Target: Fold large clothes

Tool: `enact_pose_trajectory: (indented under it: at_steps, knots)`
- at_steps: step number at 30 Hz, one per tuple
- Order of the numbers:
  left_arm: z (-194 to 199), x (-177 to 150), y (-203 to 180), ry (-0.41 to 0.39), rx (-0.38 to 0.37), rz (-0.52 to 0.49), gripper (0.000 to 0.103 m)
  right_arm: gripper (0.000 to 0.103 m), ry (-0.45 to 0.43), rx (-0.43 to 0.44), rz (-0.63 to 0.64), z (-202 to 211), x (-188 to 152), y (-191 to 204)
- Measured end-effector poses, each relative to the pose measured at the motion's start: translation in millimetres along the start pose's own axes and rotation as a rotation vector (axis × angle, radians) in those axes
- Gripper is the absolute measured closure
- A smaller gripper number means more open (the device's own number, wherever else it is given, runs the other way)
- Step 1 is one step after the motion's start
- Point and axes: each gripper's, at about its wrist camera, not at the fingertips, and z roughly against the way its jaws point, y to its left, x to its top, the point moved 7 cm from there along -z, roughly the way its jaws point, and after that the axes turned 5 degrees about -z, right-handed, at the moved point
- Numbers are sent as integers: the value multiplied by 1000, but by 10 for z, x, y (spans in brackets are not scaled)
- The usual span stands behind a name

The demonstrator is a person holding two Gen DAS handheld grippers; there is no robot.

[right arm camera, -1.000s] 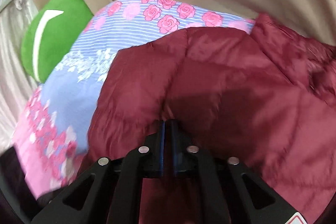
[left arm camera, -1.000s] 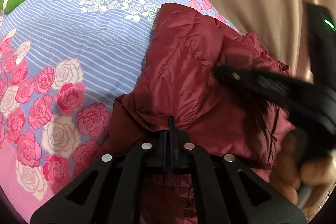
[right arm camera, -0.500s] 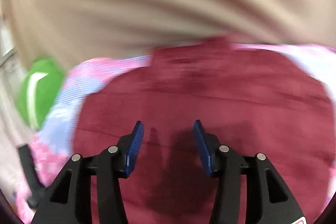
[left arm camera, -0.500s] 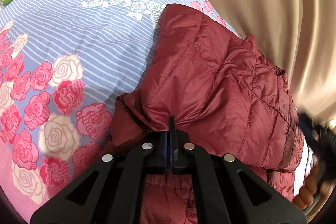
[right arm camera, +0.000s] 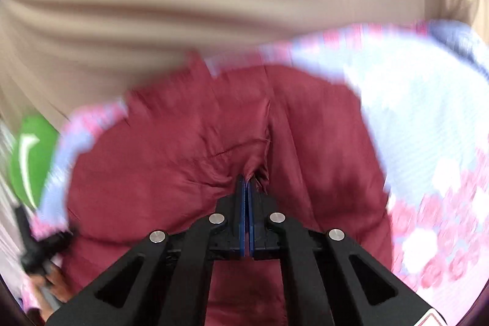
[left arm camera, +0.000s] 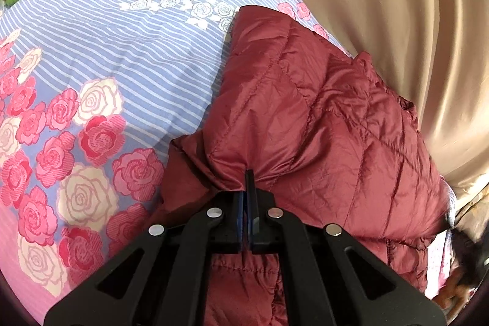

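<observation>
Maroon quilted jacket (left arm camera: 321, 118) lies partly folded on the floral bedspread (left arm camera: 107, 66). Left tool (left arm camera: 248, 188) pinches its near edge; right tool (right arm camera: 247, 188) pinches a central pleat. Fold under way; next, judged: carry both grips across evenly.

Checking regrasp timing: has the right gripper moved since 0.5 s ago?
Yes. The right gripper has closed on a pinch of the maroon jacket; it was open above it. The green cushion sits lower-left in its view now, so the gripper shifted too.
</observation>
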Motion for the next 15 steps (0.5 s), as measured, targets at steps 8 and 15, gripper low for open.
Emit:
enact_pose_trajectory:
  at_steps: [8, 15]
  knots:
    - [-45, 32, -52, 5, 20, -22, 102, 103, 170, -171, 35, -569, -311, -380]
    - [-46, 49, -95, 3, 47, -48, 102, 90, 21, -112, 52, 55, -156, 104]
